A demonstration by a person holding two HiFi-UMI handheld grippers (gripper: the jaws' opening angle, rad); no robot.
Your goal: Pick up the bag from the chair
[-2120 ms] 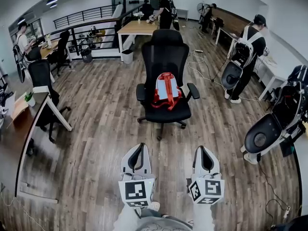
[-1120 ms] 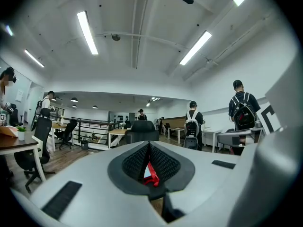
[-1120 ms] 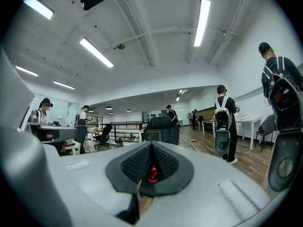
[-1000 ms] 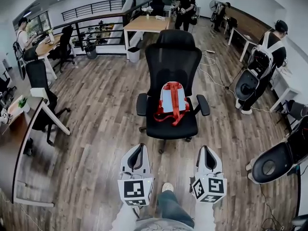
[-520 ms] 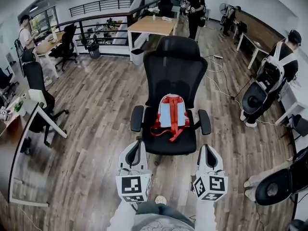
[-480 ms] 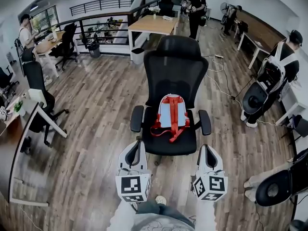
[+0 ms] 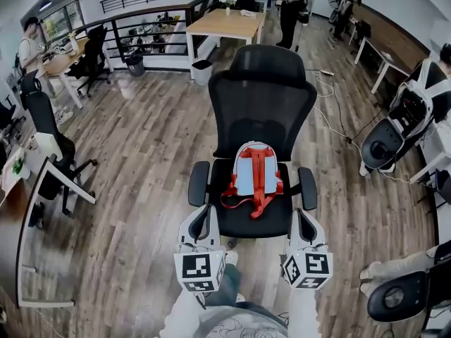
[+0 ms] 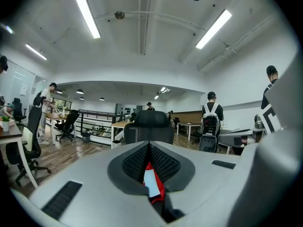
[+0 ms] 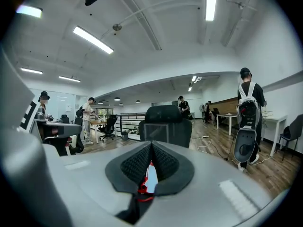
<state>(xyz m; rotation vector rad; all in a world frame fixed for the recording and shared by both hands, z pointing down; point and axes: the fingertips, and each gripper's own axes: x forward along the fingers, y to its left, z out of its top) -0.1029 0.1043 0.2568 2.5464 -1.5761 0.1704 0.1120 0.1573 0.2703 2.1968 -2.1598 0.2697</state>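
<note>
Both left tongs (image 7: 208,208) and right tongs (image 7: 299,212) hover pressed together, facing the bag (image 7: 255,174).

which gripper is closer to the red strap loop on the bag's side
Left. The left gripper is just short of the strap loop, at the front corner of the seat; the right gripper is across the seat, below the far armrest.
</note>
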